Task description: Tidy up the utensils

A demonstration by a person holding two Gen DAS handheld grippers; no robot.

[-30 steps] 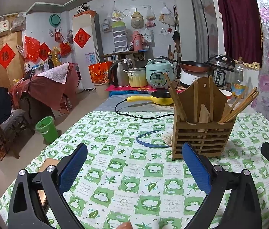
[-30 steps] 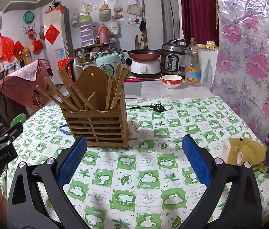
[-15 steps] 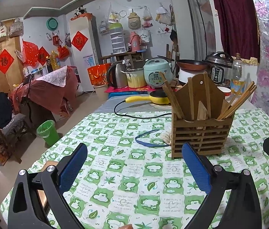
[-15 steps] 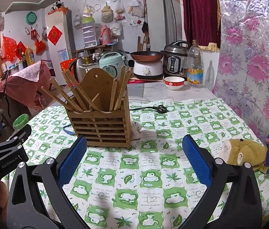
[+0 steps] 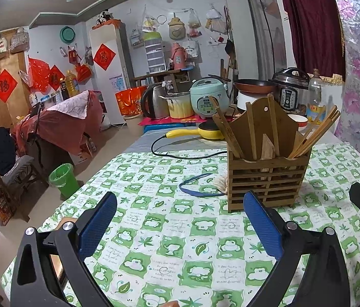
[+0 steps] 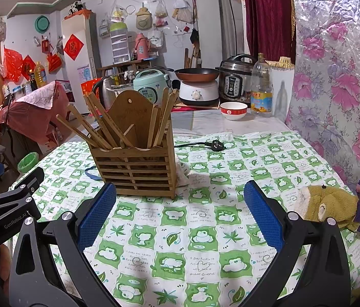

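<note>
A slatted wooden utensil holder [image 5: 267, 176] [image 6: 139, 171] stands on the green-and-white checked tablecloth [image 5: 169, 230] [image 6: 205, 230]. Several wooden chopsticks [image 6: 95, 128] [image 5: 313, 138] lean out of its compartments to both sides. My left gripper [image 5: 180, 225] hovers open over the cloth, short of the holder and to its left, with nothing between its blue pads. My right gripper [image 6: 177, 215] is open too, low over the cloth in front of the holder's right corner, also empty. Each view catches the other gripper's black body at its edge.
A blue band [image 5: 200, 184] and a pale cloth lie beside the holder. A yellow-brown soft toy [image 6: 328, 204] rests at the right table edge. A black cord and plug [image 6: 215, 144], a bowl [image 6: 233, 110], an oil bottle [image 6: 261, 89] and cookers line the far side.
Both grippers have drawn back and risen slightly, so the holder looks a little farther off. Both stay open and empty; nothing on the table has moved.
</note>
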